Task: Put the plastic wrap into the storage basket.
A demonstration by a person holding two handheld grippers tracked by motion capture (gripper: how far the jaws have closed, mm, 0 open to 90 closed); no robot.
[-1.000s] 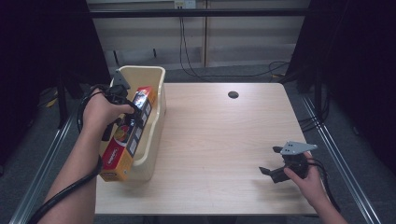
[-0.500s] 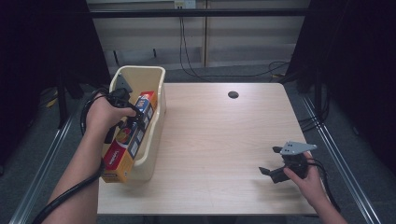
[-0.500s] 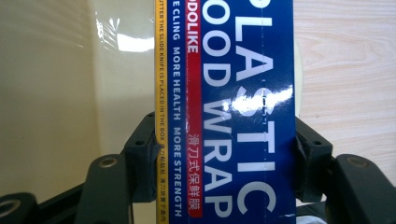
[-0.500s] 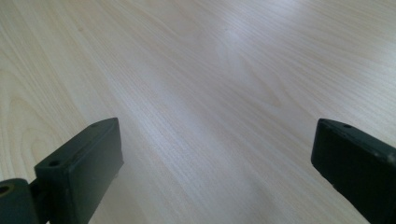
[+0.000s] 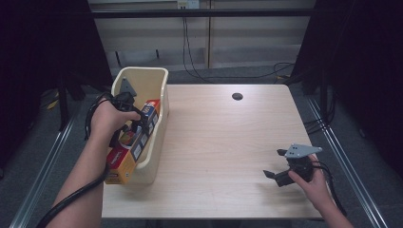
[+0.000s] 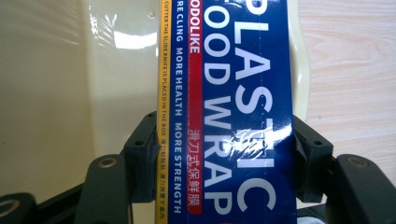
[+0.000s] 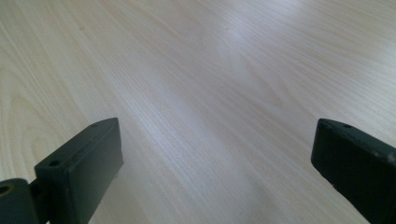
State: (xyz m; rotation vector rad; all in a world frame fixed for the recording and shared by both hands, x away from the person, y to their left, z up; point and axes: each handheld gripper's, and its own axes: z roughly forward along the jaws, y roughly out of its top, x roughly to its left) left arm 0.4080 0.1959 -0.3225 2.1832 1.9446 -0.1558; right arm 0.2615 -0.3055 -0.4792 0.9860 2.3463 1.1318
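One plastic wrap box [image 5: 135, 142], one bin [image 5: 154, 85], two grippers

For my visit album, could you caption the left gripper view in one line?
Black jaws clamp a blue plastic wrap box inside a cream bin at the edge of a wooden table.

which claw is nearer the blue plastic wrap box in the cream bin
Left. The left claw is clamped on the blue plastic wrap box in the cream plastic bin; the right claw rests open across the table.
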